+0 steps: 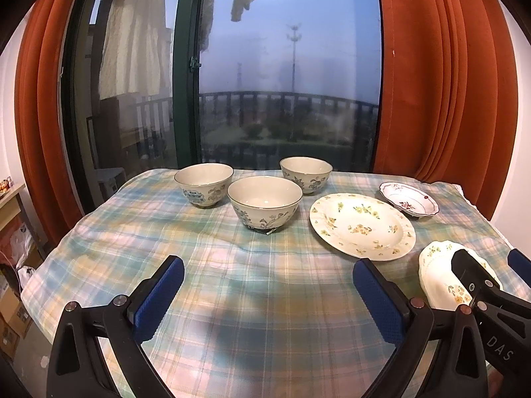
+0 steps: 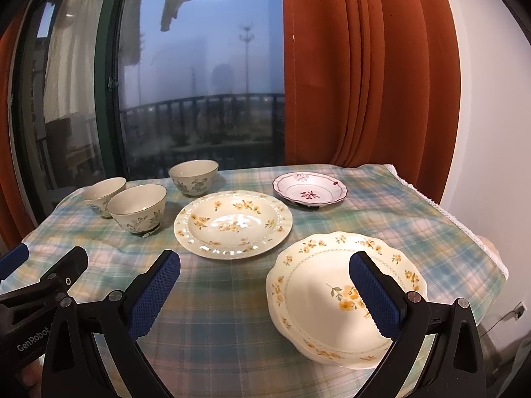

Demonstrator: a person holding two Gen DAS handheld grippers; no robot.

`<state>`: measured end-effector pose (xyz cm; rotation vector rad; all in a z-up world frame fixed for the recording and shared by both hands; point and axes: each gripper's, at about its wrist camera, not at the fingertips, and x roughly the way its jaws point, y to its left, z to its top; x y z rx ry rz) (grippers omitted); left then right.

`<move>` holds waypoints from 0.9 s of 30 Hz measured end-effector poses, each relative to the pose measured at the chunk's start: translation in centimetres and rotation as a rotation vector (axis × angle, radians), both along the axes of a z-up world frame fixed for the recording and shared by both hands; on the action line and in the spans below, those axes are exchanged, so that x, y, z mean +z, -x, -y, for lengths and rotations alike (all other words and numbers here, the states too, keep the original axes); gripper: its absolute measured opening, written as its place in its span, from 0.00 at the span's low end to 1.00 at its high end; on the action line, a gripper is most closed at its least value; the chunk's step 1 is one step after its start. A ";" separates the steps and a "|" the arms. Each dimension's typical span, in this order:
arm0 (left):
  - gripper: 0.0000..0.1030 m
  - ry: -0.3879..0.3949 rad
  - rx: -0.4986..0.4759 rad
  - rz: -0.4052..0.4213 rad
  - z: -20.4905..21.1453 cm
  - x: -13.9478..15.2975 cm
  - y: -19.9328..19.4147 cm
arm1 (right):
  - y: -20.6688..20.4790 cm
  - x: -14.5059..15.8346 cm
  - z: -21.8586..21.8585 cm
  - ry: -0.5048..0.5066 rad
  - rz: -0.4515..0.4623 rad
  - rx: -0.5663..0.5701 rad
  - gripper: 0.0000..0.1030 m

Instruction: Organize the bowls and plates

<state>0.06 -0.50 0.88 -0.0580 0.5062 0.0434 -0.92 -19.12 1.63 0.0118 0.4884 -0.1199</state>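
Three cream bowls with blue-grey flowers stand at the back of the plaid-covered table: a near one point(image 1: 265, 203) point(image 2: 137, 206), a left one point(image 1: 204, 184) point(image 2: 103, 195) and a far one point(image 1: 306, 174) point(image 2: 194, 177). A yellow-flowered plate point(image 1: 362, 225) point(image 2: 233, 224) lies in the middle. A small red-flowered plate point(image 1: 409, 198) point(image 2: 310, 187) lies behind it. A scalloped yellow-flowered plate point(image 2: 345, 298) point(image 1: 444, 275) lies near the front right. My left gripper point(image 1: 268, 293) is open and empty over bare cloth. My right gripper point(image 2: 265, 290) is open, its right finger over the scalloped plate.
The table point(image 1: 232, 298) stands against a window with a green frame point(image 1: 186, 66) and orange curtains point(image 1: 441, 76). A shelf and boxes point(image 1: 13, 238) stand at the left. The cloth's lace edge point(image 2: 464, 229) marks the table's right side.
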 end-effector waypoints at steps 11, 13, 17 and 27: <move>0.99 -0.015 -0.001 0.001 -0.1 -0.3 0.1 | -0.2 -0.4 -0.1 -0.008 -0.014 -0.006 1.00; 0.99 -0.018 -0.001 0.001 -0.2 -0.3 0.2 | -0.2 -0.5 -0.1 -0.008 -0.017 -0.008 1.00; 0.99 -0.017 0.000 0.000 -0.2 -0.4 0.2 | -0.2 -0.7 0.1 -0.022 -0.026 -0.007 1.00; 0.99 -0.026 -0.001 0.007 -0.1 -0.6 0.2 | -0.2 -0.6 0.1 -0.029 -0.018 -0.006 1.00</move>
